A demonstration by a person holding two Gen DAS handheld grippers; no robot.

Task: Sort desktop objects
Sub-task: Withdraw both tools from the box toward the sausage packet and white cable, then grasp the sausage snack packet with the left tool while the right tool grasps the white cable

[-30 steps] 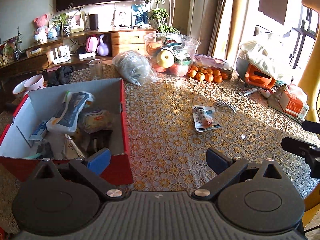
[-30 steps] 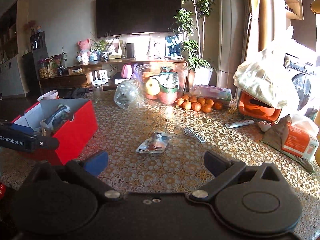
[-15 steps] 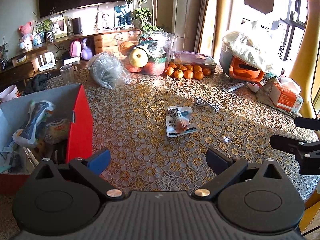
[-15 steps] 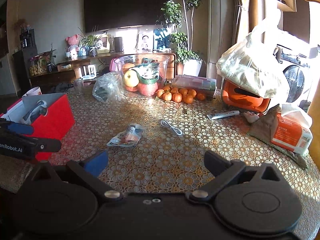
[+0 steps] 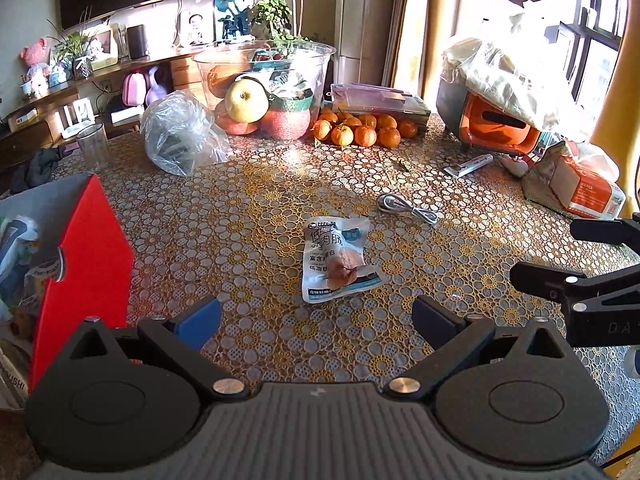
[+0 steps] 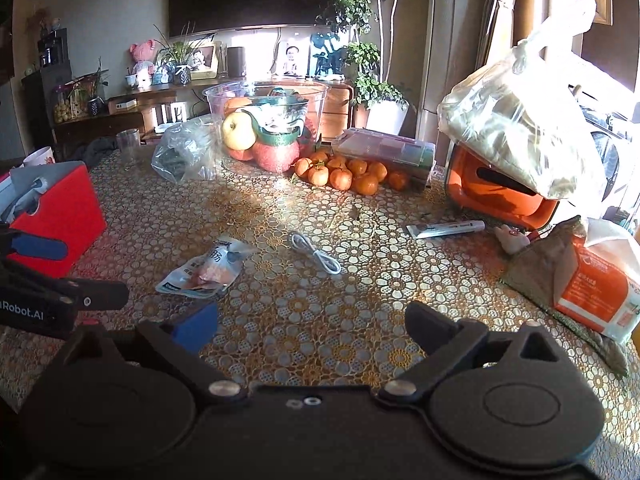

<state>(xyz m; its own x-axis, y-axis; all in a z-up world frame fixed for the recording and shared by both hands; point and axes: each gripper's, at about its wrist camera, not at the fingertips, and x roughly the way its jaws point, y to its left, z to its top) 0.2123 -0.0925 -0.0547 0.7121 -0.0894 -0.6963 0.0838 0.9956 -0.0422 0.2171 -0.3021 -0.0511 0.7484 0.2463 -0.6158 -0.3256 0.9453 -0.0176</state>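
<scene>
Left gripper [image 5: 316, 316] gapes wide and empty, and the packet [image 5: 338, 258] lies flat on the table [image 5: 256, 208] dead ahead between its fingers, long axis running straight away. Right gripper [image 6: 312, 320] is just as open, holding nothing; from there the packet sits off left. Left is nearer. Cable [image 5: 406, 208] beyond, box [image 5: 92, 248] left.

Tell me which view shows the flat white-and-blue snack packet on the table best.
Left wrist: the flat white-and-blue snack packet lies centred ahead, face-up, print legible. The right wrist view shows the packet off to the left, foreshortened.
</scene>
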